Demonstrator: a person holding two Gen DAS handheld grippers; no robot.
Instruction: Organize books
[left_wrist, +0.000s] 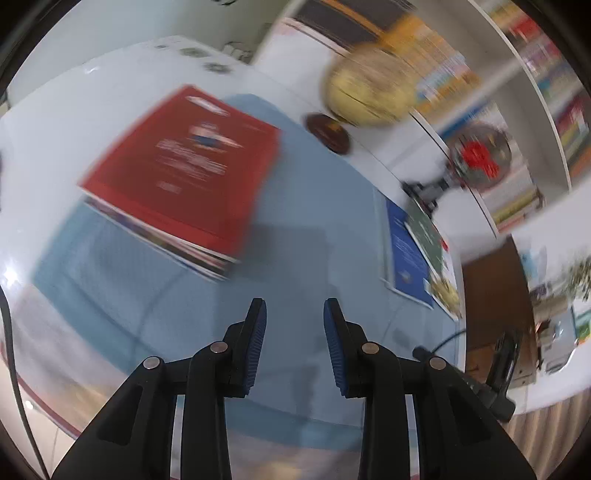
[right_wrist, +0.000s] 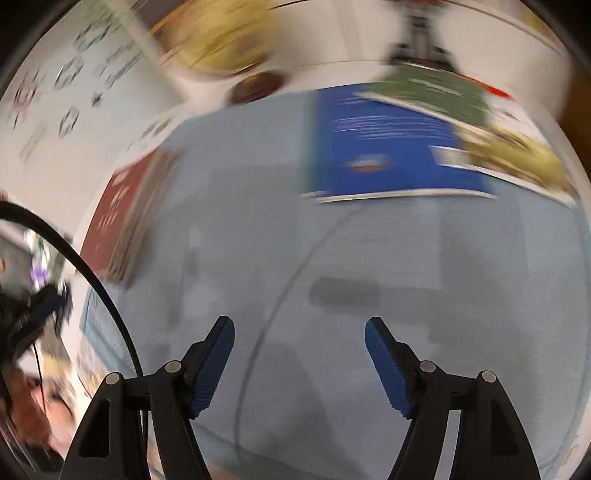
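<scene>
A red book (left_wrist: 184, 162) tops a stack of books on the pale blue mat (left_wrist: 295, 258), up and left of my left gripper (left_wrist: 294, 314). That gripper hangs over bare mat, its jaws narrowly apart with nothing between them. At the mat's right edge lie a blue book (left_wrist: 408, 254) and a green one (left_wrist: 428, 232) overlapping it. In the right wrist view my right gripper (right_wrist: 300, 332) stands open and empty over the mat (right_wrist: 295, 258). The blue book (right_wrist: 391, 147) and green book (right_wrist: 432, 92) lie ahead of it, the red stack (right_wrist: 118, 214) to its left. Both views are blurred.
A yellowish globe (left_wrist: 369, 88) on a dark round base (left_wrist: 327, 131) stands behind the mat, beside a small fan with a red hub (left_wrist: 476, 155). Bookshelves (left_wrist: 517, 66) fill the wall at the right. A thin cable (right_wrist: 280, 302) crosses the mat. A black cable (right_wrist: 92, 277) arcs at left.
</scene>
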